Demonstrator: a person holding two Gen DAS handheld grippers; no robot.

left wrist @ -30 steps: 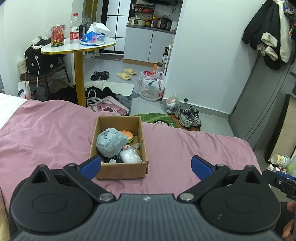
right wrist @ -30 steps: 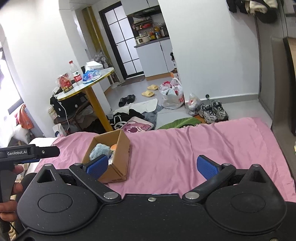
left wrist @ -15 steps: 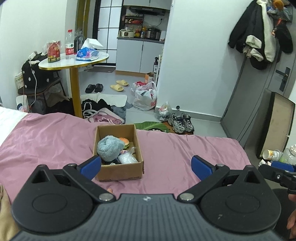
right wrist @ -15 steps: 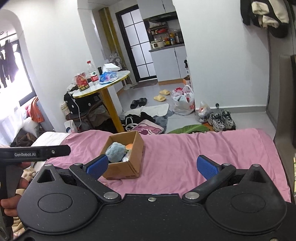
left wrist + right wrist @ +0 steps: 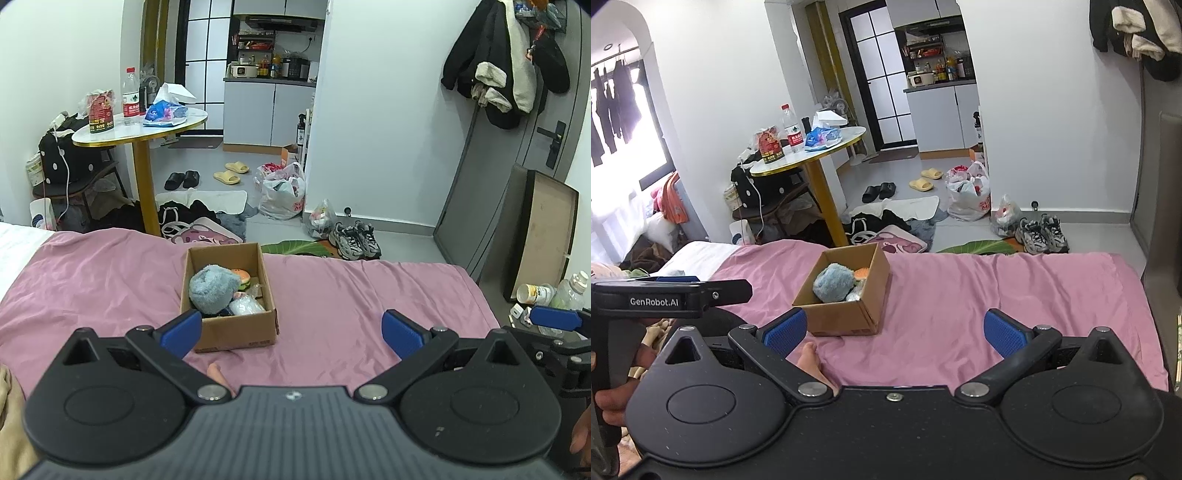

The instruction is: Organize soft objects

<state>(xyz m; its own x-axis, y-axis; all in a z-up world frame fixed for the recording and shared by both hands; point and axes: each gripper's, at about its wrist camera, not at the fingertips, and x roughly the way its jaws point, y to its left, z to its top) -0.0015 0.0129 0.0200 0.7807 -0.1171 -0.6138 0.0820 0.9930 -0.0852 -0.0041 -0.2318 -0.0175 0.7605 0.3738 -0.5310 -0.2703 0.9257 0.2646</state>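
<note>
A cardboard box [image 5: 236, 332] stands on the pink bed cover [image 5: 351, 295]. In it lie a fluffy blue-grey ball [image 5: 212, 290], a small burger toy [image 5: 242, 277] and a white wrapped item [image 5: 245, 305]. My left gripper [image 5: 291, 332] is open and empty, held back from the box. My right gripper [image 5: 892, 330] is open and empty, nearer than the box [image 5: 846, 317] and to its right. The blue-grey ball [image 5: 833, 286] shows in the right wrist view too. The left gripper's body [image 5: 665, 297] appears at the left there.
A bare foot [image 5: 810, 360] rests on the cover just in front of the box. Beyond the bed's far edge stand a round table [image 5: 140, 129], bags, clothes, slippers and sneakers [image 5: 356, 240] on the floor. A grey door [image 5: 517, 166] is at the right.
Both grippers have drawn back and risen from the box, so it looks smaller and farther. Both stay open and empty. The box's contents have not moved.
</note>
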